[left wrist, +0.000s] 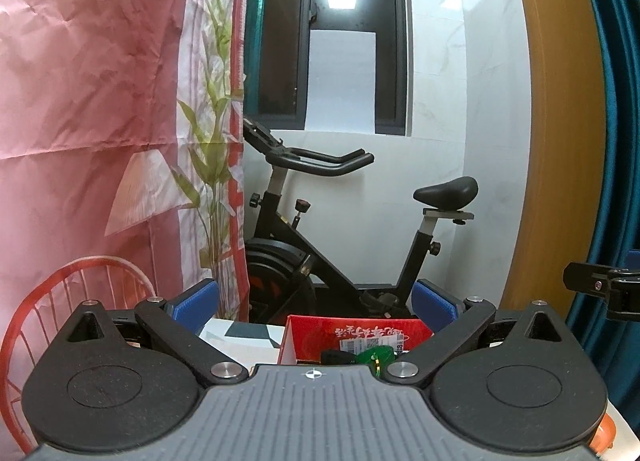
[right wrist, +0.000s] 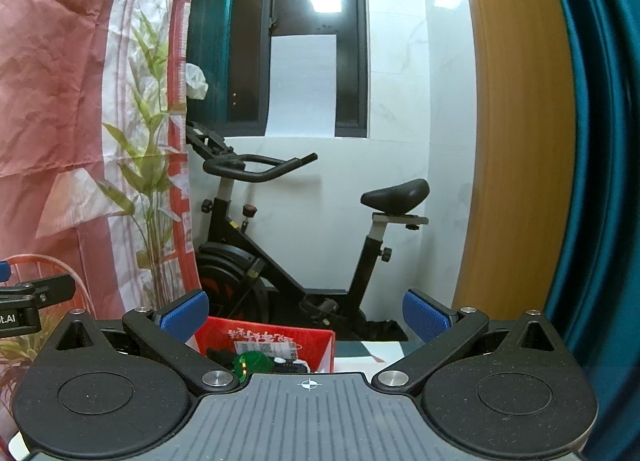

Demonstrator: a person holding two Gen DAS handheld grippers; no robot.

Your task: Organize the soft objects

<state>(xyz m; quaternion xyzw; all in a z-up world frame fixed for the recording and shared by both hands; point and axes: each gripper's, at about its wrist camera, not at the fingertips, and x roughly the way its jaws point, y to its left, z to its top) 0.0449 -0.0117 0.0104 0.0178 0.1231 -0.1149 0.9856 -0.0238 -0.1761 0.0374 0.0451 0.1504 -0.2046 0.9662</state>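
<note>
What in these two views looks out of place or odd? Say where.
The printed backdrop at left is creased and hangs unevenly. The writing on the red box reads upside down in the left view. Both grippers are open and empty.

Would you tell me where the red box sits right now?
In both wrist views, the red box sits low at centre, beneath the open grippers, before the exercise bike.

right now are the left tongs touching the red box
Apart. In the left wrist view the left tongs stand open, blue pads spread wide, and the red box sits lower between them with clear space beside each pad.
</note>
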